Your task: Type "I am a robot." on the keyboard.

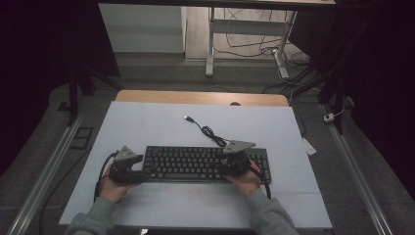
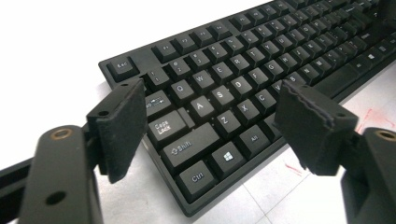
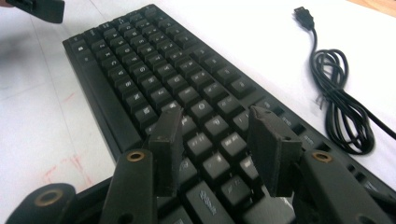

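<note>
A black keyboard [image 1: 195, 164] lies across the middle of the white tabletop [image 1: 147, 122]. Its coiled black cable [image 1: 208, 131] runs back to a loose USB plug [image 1: 187, 117]. My left gripper [image 1: 147, 172] is at the keyboard's left end. In the left gripper view it stands open [image 2: 215, 126], with the keyboard's [image 2: 224, 88] left corner between its two pads and neither pad pressing on it. My right gripper [image 1: 221, 169] hovers over the keyboard's right part. The right gripper view shows it open [image 3: 219, 149] above the keys [image 3: 154, 60], with the cable [image 3: 341, 93] lying off to the right.
A wooden table edge [image 1: 200, 97] shows behind the white top. Desk legs [image 1: 210, 49] and loose wires stand on the floor beyond it. Metal rails [image 1: 44, 171] run along the floor on both sides. Bare white surface lies in front of and behind the keyboard.
</note>
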The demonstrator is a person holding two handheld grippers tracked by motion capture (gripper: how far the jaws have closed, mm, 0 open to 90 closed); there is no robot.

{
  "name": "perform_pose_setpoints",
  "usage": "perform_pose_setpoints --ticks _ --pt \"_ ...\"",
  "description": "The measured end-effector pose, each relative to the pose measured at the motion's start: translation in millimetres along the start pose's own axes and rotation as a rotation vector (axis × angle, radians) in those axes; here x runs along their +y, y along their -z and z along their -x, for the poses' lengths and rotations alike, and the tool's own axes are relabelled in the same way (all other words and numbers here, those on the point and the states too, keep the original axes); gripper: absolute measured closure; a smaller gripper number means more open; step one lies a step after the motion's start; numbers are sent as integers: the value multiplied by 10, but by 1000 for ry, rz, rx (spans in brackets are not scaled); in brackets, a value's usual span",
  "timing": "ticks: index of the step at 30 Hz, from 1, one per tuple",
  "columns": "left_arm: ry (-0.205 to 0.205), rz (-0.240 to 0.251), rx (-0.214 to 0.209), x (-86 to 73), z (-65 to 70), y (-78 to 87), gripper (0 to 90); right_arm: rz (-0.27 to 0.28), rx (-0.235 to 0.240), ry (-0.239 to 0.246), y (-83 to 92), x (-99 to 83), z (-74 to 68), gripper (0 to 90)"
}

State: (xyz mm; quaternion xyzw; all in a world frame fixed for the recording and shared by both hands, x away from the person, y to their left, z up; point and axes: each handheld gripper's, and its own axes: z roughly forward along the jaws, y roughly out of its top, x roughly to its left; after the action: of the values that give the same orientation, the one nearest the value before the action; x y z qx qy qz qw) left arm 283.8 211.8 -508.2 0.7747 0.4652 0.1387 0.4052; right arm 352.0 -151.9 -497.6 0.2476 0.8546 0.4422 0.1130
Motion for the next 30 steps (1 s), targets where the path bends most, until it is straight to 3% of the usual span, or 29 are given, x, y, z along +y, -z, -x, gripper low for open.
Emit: perform_pose_setpoints --ticks 8,14,21,30 --pt "-22 15 -23 41 20 29 192 15 -19 -12 154 -93 31 554" --pt "-102 27 -93 136 141 57 254 15 -25 -6 186 -93 39 554" --pt "-195 -25 -159 266 351 -50 299 21 -27 -2 200 -89 44 554" --pt "-234 -39 -179 451 526 -138 423 20 -37 1 213 -85 64 554"
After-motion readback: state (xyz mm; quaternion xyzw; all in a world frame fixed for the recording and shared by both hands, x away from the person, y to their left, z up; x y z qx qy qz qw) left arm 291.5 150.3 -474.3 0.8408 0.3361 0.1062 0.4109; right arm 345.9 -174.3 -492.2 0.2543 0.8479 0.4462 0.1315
